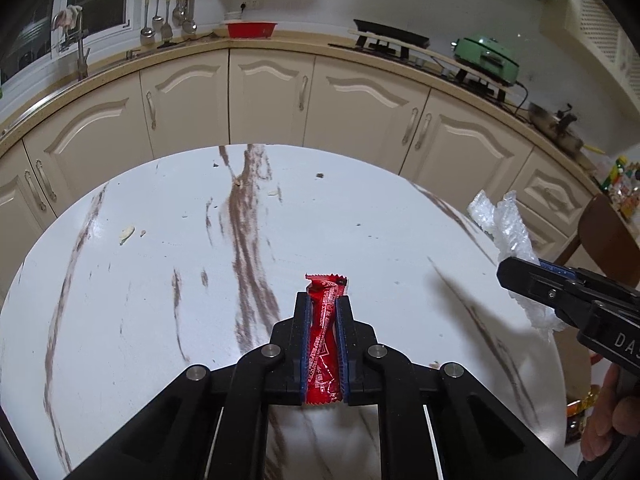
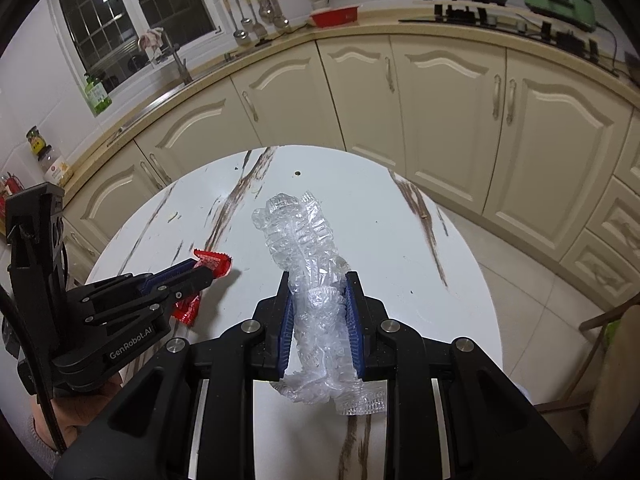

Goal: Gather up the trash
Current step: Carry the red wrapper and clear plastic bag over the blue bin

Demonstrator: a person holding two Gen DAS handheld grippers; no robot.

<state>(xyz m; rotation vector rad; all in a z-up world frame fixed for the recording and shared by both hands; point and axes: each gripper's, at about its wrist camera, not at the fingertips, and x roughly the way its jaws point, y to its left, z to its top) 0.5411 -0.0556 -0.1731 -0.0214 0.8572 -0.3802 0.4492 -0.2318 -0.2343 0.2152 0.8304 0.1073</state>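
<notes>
Low in the frame above the round marble table [image 1: 120,280], the left gripper [image 1: 323,300] pinches a red wrapper [image 1: 325,320] lengthwise while the right gripper [image 2: 318,280] clamps crumpled clear plastic [image 2: 304,240], both lifted clear, presumably for carrying to a bin.

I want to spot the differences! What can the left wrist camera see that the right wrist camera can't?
Only the left wrist view shows the dark pan on the counter and the brown chair by the table. Only the right wrist view shows the green soap bottle by the sink and the jars on the counter. Both show the marble table, the red wrapper in the left gripper, the clear plastic in the right gripper, the red bowl and the green cooker.
</notes>
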